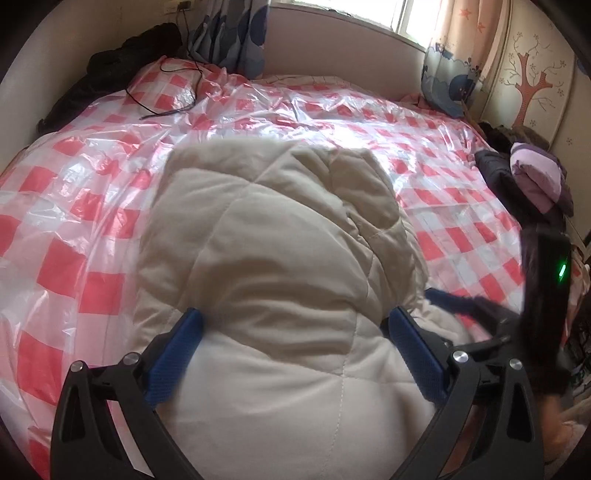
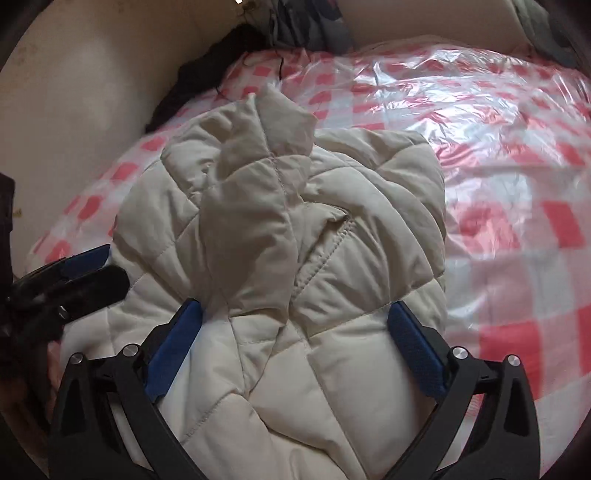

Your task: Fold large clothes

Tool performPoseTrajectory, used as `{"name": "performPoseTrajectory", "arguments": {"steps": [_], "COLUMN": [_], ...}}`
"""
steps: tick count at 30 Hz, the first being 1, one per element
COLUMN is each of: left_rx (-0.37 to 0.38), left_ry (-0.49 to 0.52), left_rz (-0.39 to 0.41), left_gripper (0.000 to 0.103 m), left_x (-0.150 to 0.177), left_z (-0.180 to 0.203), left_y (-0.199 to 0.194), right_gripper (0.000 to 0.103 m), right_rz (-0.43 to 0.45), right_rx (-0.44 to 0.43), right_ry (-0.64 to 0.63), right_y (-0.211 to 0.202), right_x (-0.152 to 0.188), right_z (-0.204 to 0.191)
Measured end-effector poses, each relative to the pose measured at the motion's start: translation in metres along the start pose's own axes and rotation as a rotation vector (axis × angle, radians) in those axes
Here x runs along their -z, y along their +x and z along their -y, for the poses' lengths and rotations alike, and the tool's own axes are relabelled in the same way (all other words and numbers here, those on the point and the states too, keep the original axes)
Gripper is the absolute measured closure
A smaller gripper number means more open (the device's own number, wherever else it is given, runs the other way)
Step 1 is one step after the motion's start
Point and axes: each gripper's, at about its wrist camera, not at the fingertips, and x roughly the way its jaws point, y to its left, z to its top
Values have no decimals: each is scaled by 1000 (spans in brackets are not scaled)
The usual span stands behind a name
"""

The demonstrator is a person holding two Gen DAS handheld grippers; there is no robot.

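1. lying bunched on the near part of the bed (image 1: 92,206) is a cream quilted jacket (image 1: 280,236), resting on the red-and-white checked plastic sheet (image 1: 461,236) that covers the bed; in the right wrist view the jacket (image 2: 288,236) shows a sleeve draped over its middle and reaches toward the bed's left edge.
2. a black cable (image 1: 162,99) trails across the sheet near the far left corner, beside a heap of dark clothing (image 1: 122,62) along the left wall.
3. blue patterned curtains (image 1: 236,40) hang at the far edge under a bright window (image 1: 369,11).
4. at the right edge of the bed sits a pile of folded dark and lilac clothes (image 1: 535,177), well apart from the jacket; a wardrobe with a painted tree (image 1: 532,85) stands behind it.
5. nothing lies on top of the jacket; only the two grippers crowd its near end.
6. the left gripper (image 1: 295,321) has its blue-padded jaws spread wide, with a thick fold of the jacket bulging between them and both pads touching the fabric at its sides; whether they squeeze it cannot be told.
7. the right gripper (image 2: 295,314) has its jaws equally wide, straddling the jacket's near end, pads against the padding on both sides.
8. each gripper shows in the other's view: the right one (image 1: 476,306) just beside the jacket's right side, blurred, and the left one (image 2: 74,277) at the jacket's left side.
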Motion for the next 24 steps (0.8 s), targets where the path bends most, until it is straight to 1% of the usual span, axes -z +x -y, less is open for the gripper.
{"name": "performPoseTrajectory", "arguments": {"steps": [3,5,8,10,11,12,14,15,16,17,18,19,24], "left_rx": [-61,-72,-67,-73,-75,-69,-63,-66,-68,-72,-87,-91,-112], "left_ry": [42,55,52,54,52,44,38,41,42,47,54,64,78], "left_rz": [2,1,9,12,14,17,18,18,18,18,14,10,9], "left_gripper": [7,7,7,7,7,7,7,7,7,7,7,7,7], "left_x": [3,3,3,3,3,3,2,2,2,2,2,3,3], "left_z": [8,11,10,9,8,6,5,4,5,5,7,9,14], "left_y": [2,3,0,-1,-1,-2,-2,-2,-2,-2,-1,0,2], "right_gripper": [6,6,6,7,7,7,7,7,7,6,6,6,6], "right_rz": [-38,-34,11,40,69,116,163,159,118,22,-3,9,2], "right_rx": [-1,-14,-63,-85,-82,-78,-69,-49,2,47,21,-21,-47], "right_ry": [4,4,16,23,18,3,-23,-35,-44,-47,-25,6,9], "right_y": [-3,-5,-8,-21,-28,-36,-44,-40,-30,-6,5,9,5], "right_x": [-11,-10,-3,2,-2,-9,-20,-25,-28,-27,-25,-22,-23], "right_z": [-1,1,9,8,7,4,-1,-5,-7,-6,0,9,16]}}
